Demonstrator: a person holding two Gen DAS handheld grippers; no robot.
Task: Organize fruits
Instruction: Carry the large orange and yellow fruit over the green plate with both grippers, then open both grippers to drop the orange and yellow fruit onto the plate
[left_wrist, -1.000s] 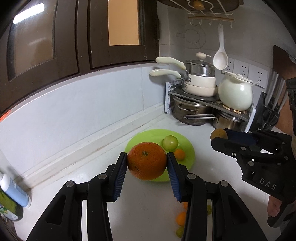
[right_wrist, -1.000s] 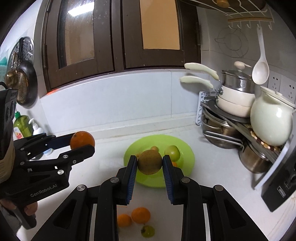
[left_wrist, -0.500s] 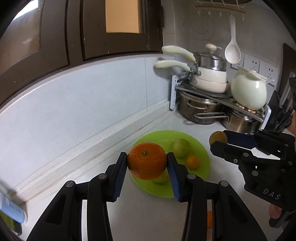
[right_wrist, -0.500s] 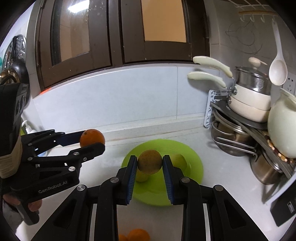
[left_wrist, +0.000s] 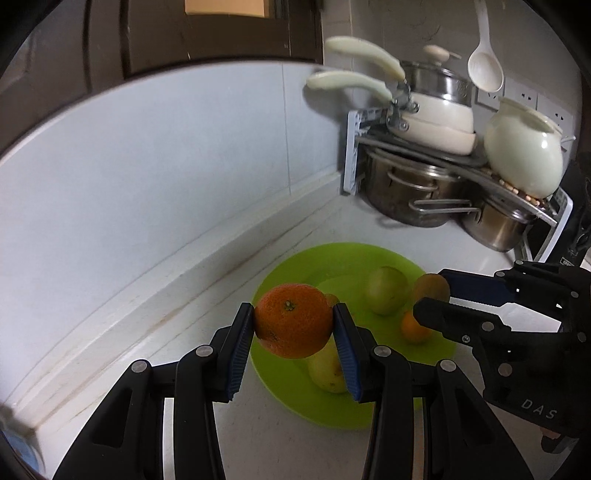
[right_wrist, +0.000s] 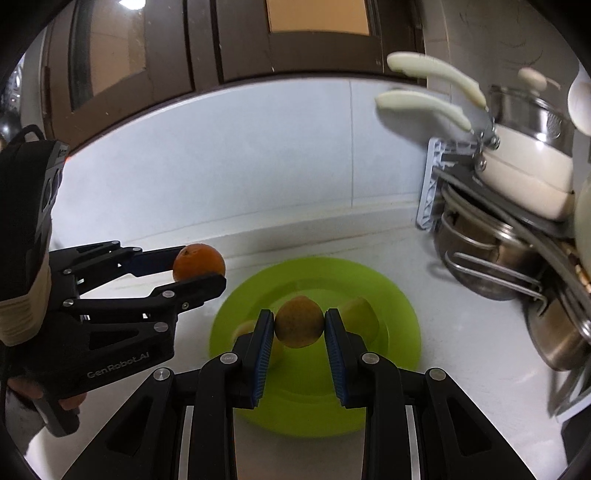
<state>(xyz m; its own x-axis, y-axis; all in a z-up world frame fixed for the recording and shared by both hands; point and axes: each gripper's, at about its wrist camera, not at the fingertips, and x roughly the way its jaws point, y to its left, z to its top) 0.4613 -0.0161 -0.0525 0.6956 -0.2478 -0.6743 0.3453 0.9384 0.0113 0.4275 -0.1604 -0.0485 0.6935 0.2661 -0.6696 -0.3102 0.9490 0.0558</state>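
My left gripper (left_wrist: 293, 314) is shut on a large orange (left_wrist: 293, 320) and holds it over the near left rim of the green plate (left_wrist: 284, 269). My right gripper (right_wrist: 299, 321) is shut on a small brownish-yellow fruit (right_wrist: 299, 322) above the middle of the plate (right_wrist: 400, 332). In the plate lie a green fruit (left_wrist: 386, 290), a small orange fruit (left_wrist: 415, 326) and a yellow-green fruit (left_wrist: 327, 373). The left wrist view has the right gripper (left_wrist: 430, 291) at the right. The right wrist view has the left gripper (right_wrist: 199, 267) and its orange (right_wrist: 198, 262) at the left.
A rack with steel pots (left_wrist: 402, 192) and white pans (left_wrist: 436, 118) stands at the back right, close behind the plate. A white jar (left_wrist: 522, 155) sits on it and a ladle (left_wrist: 485, 70) hangs above. The pale wall (left_wrist: 166, 166) runs along the left, under dark cabinets.
Both grippers have moved forward and down toward the green plate with their fruits. The plate now looks larger and nearer. The loose fruits on the counter have dropped out of view.
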